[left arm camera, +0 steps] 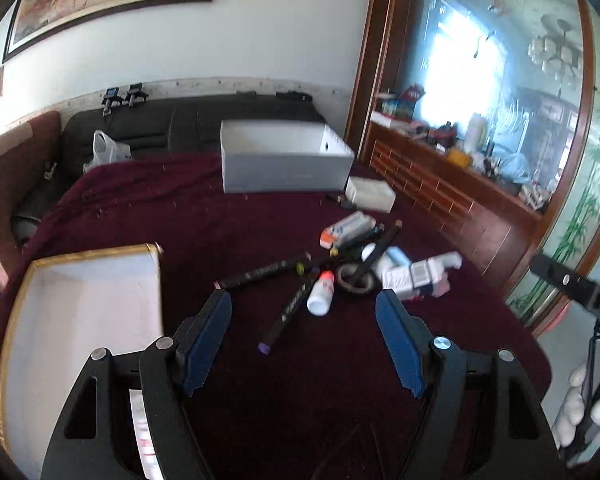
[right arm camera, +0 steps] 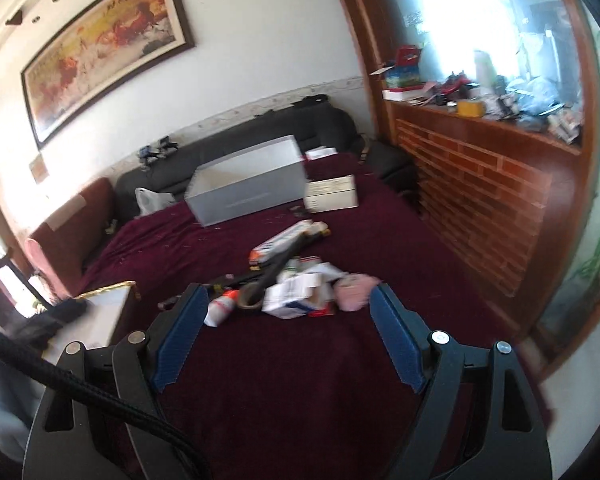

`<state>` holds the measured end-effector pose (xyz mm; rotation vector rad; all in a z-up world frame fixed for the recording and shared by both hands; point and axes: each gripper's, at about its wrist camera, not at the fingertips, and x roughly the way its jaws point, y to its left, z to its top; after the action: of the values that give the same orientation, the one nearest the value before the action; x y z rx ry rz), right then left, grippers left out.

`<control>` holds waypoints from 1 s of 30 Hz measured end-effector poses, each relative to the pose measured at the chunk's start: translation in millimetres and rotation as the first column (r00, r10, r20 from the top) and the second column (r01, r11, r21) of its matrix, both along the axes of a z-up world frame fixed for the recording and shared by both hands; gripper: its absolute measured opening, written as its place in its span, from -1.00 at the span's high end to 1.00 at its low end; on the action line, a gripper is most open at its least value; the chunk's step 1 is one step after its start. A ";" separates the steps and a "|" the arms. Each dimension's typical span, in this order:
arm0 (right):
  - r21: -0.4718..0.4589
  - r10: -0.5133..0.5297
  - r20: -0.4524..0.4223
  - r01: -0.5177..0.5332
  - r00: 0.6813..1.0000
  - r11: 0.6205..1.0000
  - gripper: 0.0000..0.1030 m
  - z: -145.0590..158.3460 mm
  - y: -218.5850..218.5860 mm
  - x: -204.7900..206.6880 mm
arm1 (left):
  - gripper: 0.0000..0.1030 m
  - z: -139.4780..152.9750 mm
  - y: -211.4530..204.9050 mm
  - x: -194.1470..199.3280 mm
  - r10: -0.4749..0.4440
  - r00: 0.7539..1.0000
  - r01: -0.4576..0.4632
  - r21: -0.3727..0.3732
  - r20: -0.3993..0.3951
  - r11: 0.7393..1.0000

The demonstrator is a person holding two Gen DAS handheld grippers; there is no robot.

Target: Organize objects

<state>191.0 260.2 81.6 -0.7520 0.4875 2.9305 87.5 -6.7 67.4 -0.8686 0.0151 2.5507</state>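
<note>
We look down on a table [left arm camera: 228, 216] draped in a dark maroon cloth [right arm camera: 284, 364], somewhat fuzzy, with pale specks toward its far side. At the far end stands a large grey box [left arm camera: 284, 168], open at the top. Just right of it lies a smaller white box [left arm camera: 374, 194]. At the near left edge sits a shallow white tray with a gold rim [left arm camera: 88, 308], nothing in it that we can see.

The things to sort lie in a loose heap [left arm camera: 352, 264] at the middle of the cloth, a little to the right: several black markers [left arm camera: 260, 271] crossing one another, a small white bottle with a red neck [left arm camera: 321, 294] on its side, a roll of tape [left arm camera: 354, 280], an orange-and-white packet [left arm camera: 346, 230], crumpled white cartons [left arm camera: 414, 276], and something pink [right arm camera: 354, 294], too blurred to name.

Our left gripper [left arm camera: 304, 320] hangs above the near cloth, jaws spread wide, nothing between the blue pads; a purple-capped marker [left arm camera: 288, 312] lies on the cloth beyond them. Our right gripper [right arm camera: 288, 316] likewise stands wide and grips nothing, the heap just past its tips.

Behind the table runs a dark sofa [left arm camera: 188, 124] with a white plastic bag [left arm camera: 106, 150] on it. On the pale wall hangs a framed painting [right arm camera: 104, 44]. To the right, a wooden cabinet [right arm camera: 480, 196] carries clutter before a bright mirror or window [left arm camera: 464, 68].
</note>
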 end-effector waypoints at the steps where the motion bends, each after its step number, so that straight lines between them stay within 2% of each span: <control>1: -0.015 0.015 -0.003 -0.015 1.000 1.000 -0.62 -3.9 -8.6 -7.3 | -0.34 -13.0 1.9 1.6 0.014 1.000 -0.014 -0.014 0.015 1.000; 3: -0.017 0.036 -0.001 -0.036 0.999 0.999 -0.62 -6.8 -21.1 -18.6 | -0.34 -35.3 2.2 0.8 0.029 0.998 -0.027 -0.033 0.063 0.999; 6: -0.018 0.055 0.012 -0.055 0.998 0.998 -0.62 -9.8 -28.3 -24.4 | -0.33 -53.6 8.1 10.2 0.049 0.997 -0.042 -0.135 0.053 0.990; 7: -0.030 0.062 0.020 -0.062 0.998 0.998 -0.62 -12.9 -26.1 -26.4 | -0.33 -50.1 7.1 12.9 0.024 0.997 -0.015 -0.112 0.076 0.994; 9: -0.045 0.050 0.036 -0.048 0.998 0.998 -0.62 -18.6 -20.7 -28.2 | -0.34 -32.2 2.0 18.6 -0.031 0.995 0.031 0.000 0.090 1.000; 11: -0.059 0.020 0.049 -0.017 0.999 0.998 -0.62 -22.9 -15.1 -25.5 | -0.35 -6.9 7.7 23.6 -0.067 0.998 0.067 0.024 0.013 0.997; 13: -0.091 0.004 0.058 0.001 0.998 0.996 -0.62 -25.9 -10.8 -23.9 | -0.39 9.2 21.5 22.0 -0.067 0.992 0.063 -0.045 -0.104 0.997; 15: -0.111 -0.006 0.057 0.013 0.998 0.994 -0.62 -26.0 -6.0 -21.7 | -0.39 8.7 34.2 12.7 -0.062 0.983 0.042 -0.116 -0.173 0.992; 16: -0.113 -0.012 0.048 0.017 0.999 0.993 -0.62 -24.0 -4.3 -17.2 | -0.39 0.2 40.1 4.4 -0.058 0.985 0.033 -0.150 -0.163 0.988; 17: -0.110 -0.015 0.042 0.020 0.999 0.994 -0.62 -24.7 -4.6 -18.4 | -0.39 -10.5 44.0 -3.8 -0.057 0.991 0.035 -0.181 -0.118 0.983; 20: -0.103 -0.026 0.008 0.027 1.000 0.994 -0.62 -17.8 -2.4 -9.6 | -0.38 -49.0 52.7 -17.8 -0.070 0.995 0.083 -0.211 0.068 0.974; 22: -0.104 -0.031 -0.011 0.030 0.999 0.994 -0.62 -13.8 -0.3 -5.4 | -0.38 -73.6 56.1 -12.1 -0.073 0.989 0.102 -0.245 0.126 0.964; 25: -0.105 -0.037 -0.012 0.036 0.999 0.994 -0.62 -12.8 5.1 -3.7 | -0.38 -94.8 58.0 4.7 -0.092 0.976 0.147 -0.283 0.197 0.948; 27: -0.113 -0.039 -0.009 0.038 0.999 0.993 -0.62 -14.9 9.8 -2.9 | -0.38 -89.7 50.6 20.4 -0.127 0.969 0.176 -0.234 0.213 0.956; 29: -0.124 -0.041 0.000 0.040 0.999 0.991 -0.62 -18.9 12.6 -3.9 | -0.38 -77.4 47.3 34.1 -0.145 0.971 0.184 -0.205 0.188 0.961; 30: -0.131 -0.041 0.004 0.042 0.999 0.990 -0.62 -21.0 14.5 -4.1 | -0.39 -72.3 44.7 40.7 -0.169 0.966 0.202 -0.163 0.198 0.966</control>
<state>186.8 274.7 60.6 -0.7480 0.6934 2.8817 128.2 38.1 -4.9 -1.1132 0.2654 2.3117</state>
